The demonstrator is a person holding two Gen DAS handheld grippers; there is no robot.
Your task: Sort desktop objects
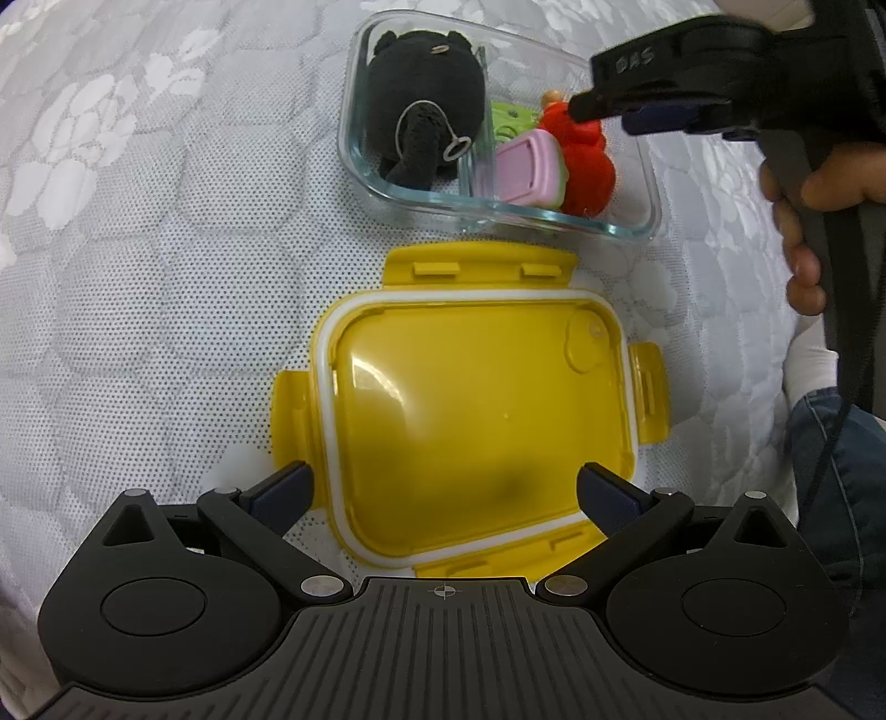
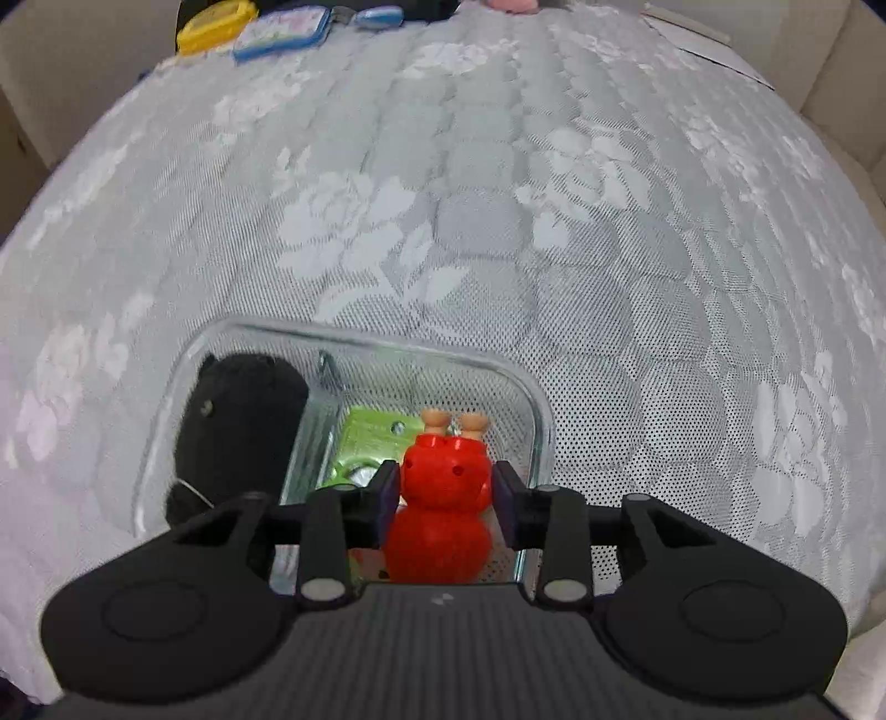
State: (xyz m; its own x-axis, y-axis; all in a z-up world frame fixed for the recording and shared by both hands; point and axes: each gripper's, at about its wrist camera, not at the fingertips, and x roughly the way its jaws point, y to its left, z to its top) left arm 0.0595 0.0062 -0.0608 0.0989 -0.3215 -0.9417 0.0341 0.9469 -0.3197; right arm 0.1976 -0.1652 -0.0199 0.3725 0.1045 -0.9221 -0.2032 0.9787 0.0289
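Observation:
A clear glass container (image 1: 637,221) with a divider sits on the white quilted surface. Its left compartment holds a black plush toy (image 1: 421,99). Its right compartment holds a green item (image 1: 509,119), a pink item (image 1: 531,171) and a red figure (image 1: 587,160). My right gripper (image 2: 446,490) is shut on the red figure (image 2: 443,498) over the right compartment (image 2: 540,421); it also shows in the left wrist view (image 1: 637,108). The black plush (image 2: 238,421) lies to its left. My left gripper (image 1: 443,493) is open above the yellow lid (image 1: 470,399), which lies upside down in front of the container.
The surface is a soft white floral quilt (image 2: 443,194). At its far edge lie a yellow box (image 2: 213,22), a blue-rimmed case (image 2: 279,30) and a small blue object (image 2: 376,15). The person's hand (image 1: 803,221) and jeans (image 1: 836,487) are at the right.

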